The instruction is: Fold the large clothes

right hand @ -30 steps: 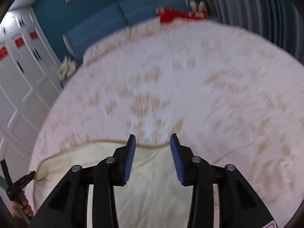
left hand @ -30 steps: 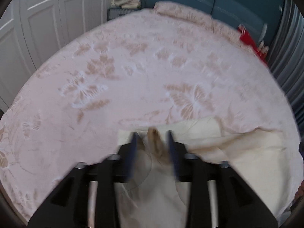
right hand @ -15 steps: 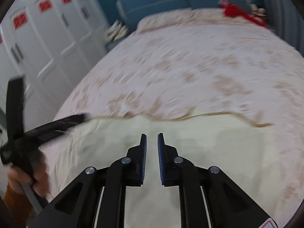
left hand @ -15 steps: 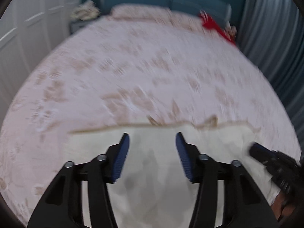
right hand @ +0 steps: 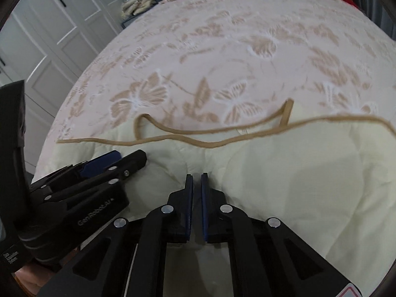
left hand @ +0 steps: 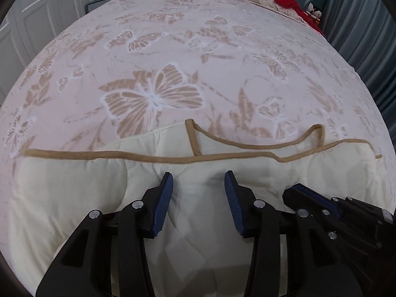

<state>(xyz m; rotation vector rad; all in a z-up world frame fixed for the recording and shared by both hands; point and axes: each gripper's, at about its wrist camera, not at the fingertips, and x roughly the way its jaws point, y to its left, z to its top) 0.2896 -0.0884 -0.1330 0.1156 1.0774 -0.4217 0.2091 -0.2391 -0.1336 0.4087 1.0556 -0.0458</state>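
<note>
Both grippers have come down over the cream quilted garment, which lies at the near end of the bed. The left gripper has narrowed to half-open fingers, empty. The right gripper has just closed, fingers nearly together with nothing visibly between them, so the fold looks laid and released. Only the right view shows the white wardrobe doors.

L gripper: pitched steeply down, jaws partway apart, have just been closing a bit; pads not pressing on anything, only the cloth below in the gap. R gripper: also angled steeply down, jaws have just closed, blue pads nearly touching, nothing visibly pinched between. The two sit side by side, close, R gripper just to the right of L.
</note>
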